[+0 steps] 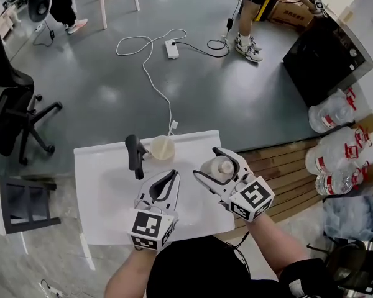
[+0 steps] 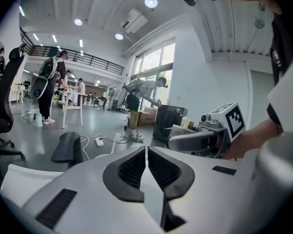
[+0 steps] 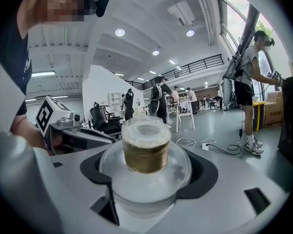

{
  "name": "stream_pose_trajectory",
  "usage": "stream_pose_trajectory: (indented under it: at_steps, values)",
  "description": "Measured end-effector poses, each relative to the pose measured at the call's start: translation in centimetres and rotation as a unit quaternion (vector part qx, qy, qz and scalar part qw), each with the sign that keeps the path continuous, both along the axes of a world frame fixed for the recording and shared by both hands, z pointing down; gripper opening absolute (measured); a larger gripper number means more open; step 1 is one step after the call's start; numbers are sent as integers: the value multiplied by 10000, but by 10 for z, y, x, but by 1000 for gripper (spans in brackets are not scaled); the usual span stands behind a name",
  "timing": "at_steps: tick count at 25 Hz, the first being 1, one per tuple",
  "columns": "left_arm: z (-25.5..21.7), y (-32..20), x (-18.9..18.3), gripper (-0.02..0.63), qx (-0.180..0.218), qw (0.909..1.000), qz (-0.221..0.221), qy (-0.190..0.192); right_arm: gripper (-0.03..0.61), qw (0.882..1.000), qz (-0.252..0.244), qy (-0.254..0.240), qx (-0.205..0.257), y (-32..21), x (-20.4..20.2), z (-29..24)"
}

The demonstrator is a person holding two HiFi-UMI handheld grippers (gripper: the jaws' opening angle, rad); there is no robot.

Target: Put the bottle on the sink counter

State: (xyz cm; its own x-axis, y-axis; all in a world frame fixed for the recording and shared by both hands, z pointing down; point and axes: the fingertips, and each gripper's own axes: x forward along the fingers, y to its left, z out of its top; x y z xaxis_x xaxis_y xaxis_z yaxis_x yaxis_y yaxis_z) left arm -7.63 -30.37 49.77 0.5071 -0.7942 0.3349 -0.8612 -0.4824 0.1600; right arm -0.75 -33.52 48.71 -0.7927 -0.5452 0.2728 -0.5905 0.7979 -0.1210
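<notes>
A small clear bottle point(image 1: 219, 168) with a white cap and a tan neck sits between the jaws of my right gripper point(image 1: 215, 164), which is shut on it. It is held over the right part of the white sink counter point(image 1: 96, 166). In the right gripper view the bottle point(image 3: 146, 152) fills the centre, cap pointing away from the camera, with the right gripper point(image 3: 147, 179) closed round its body. My left gripper point(image 1: 171, 176) hovers over the basin just left of the bottle, shut and empty. In the left gripper view its pads point(image 2: 136, 169) press together.
A black faucet point(image 1: 135, 154) and a cream cup point(image 1: 162, 148) stand at the counter's back edge. Wooden boards point(image 1: 292, 176) and large water jugs point(image 1: 333, 160) lie to the right. Office chairs point(image 1: 12, 113) stand left, and a white cable point(image 1: 150, 73) runs across the grey floor beyond.
</notes>
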Motion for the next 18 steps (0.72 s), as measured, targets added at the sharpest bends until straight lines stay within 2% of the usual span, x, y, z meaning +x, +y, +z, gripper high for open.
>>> stream_pose_trajectory:
  at_steps: [4,18]
  values:
    - [14,-7,4,21,-39,9999,46,-130,354,10000,32,67,-50,-12,5,16]
    - [43,-16,6,21,-346,9994,8,-40,354,9986,113,509,-124,-59,11,84]
